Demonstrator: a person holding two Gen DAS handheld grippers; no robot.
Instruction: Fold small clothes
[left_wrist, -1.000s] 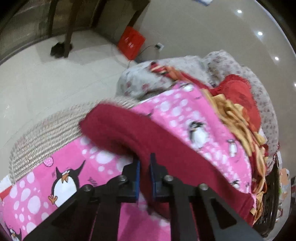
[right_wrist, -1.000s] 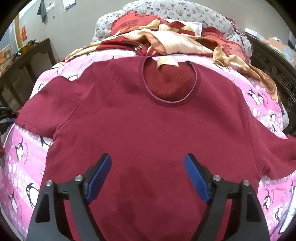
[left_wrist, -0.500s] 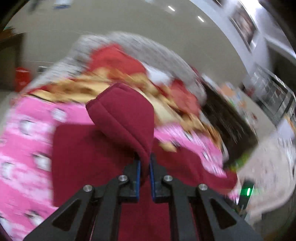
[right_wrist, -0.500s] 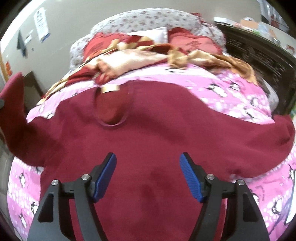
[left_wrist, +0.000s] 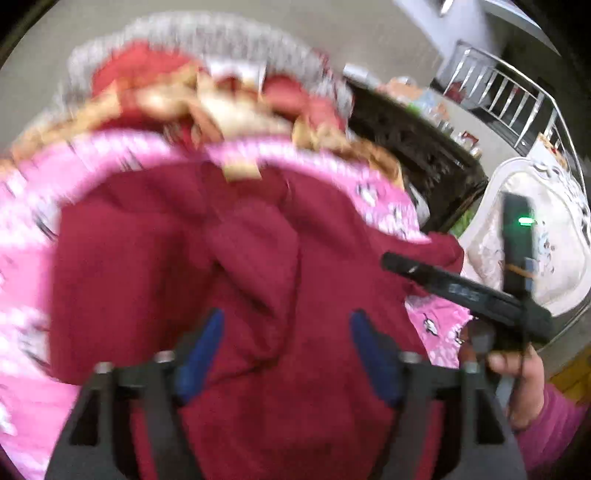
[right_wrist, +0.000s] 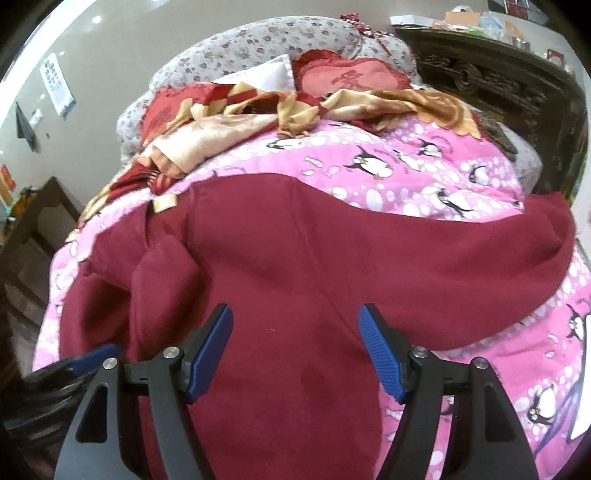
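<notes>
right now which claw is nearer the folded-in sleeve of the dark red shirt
Left. The left claw, open, hovers just below the folded-in sleeve of the dark red fleece shirt. The right claw, open, sits further toward the shirt's middle, with the sleeve off to its left.

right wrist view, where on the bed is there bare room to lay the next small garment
Free: the penguin blanket between the maroon shirt and the gold and red cloth, and a strip by the spread right sleeve. Crowded: the head of the bed, piled with that cloth and the red cushions. The shirt fills the middle.
</notes>
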